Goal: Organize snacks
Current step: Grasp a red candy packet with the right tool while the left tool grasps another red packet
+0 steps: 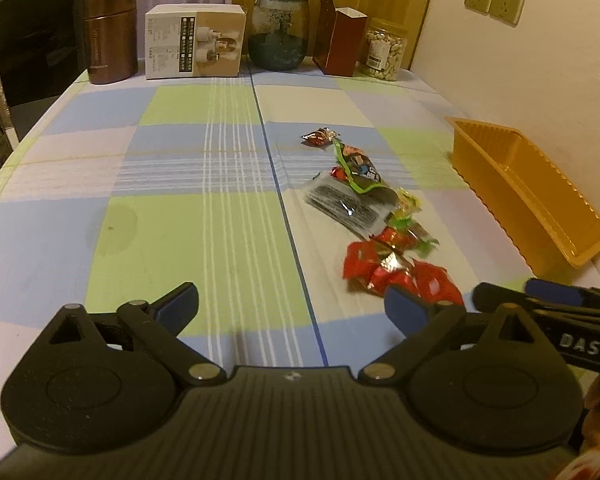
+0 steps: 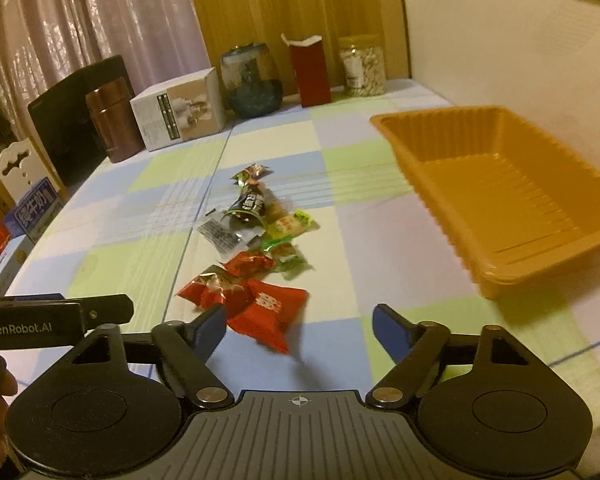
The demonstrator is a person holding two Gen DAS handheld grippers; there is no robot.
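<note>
A line of wrapped snacks lies on the checked tablecloth: red packets nearest me, then green and yellow packets, a clear packet with dark print and a black and green bag. An empty orange tray stands to their right. My left gripper is open and empty, left of the red packets. My right gripper is open and empty, just in front of the red packets; it also shows at the right edge of the left wrist view.
Along the table's far edge stand a brown flask, a white box, a dark glass jar, a red carton and a jar of nuts. A wall with sockets is on the right. Boxes sit left of the table.
</note>
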